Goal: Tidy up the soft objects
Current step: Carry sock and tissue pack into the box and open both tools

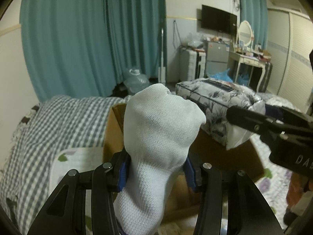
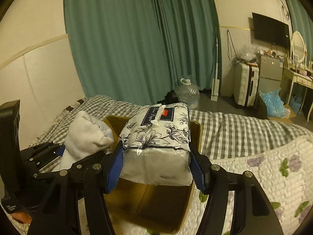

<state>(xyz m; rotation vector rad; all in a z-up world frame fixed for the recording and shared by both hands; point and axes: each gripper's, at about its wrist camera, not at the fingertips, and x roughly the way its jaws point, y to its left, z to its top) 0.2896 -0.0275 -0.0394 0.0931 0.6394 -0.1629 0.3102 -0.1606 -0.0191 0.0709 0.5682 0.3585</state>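
A white sock stands upright between the blue pads of my left gripper, which is shut on its lower part. It hangs over the near left part of an open cardboard box on the bed. My right gripper is shut on a flower-printed pack of tissues, held above the same box. In the right wrist view the sock and the left gripper are just left of the pack. From the left wrist camera, the pack and the right gripper are to the right.
The box rests on a white quilt with purple flowers, laid over a grey checked bed cover. Teal curtains hang behind the bed. A large water bottle, a white suitcase, a dressing table and blue bags stand on the floor beyond.
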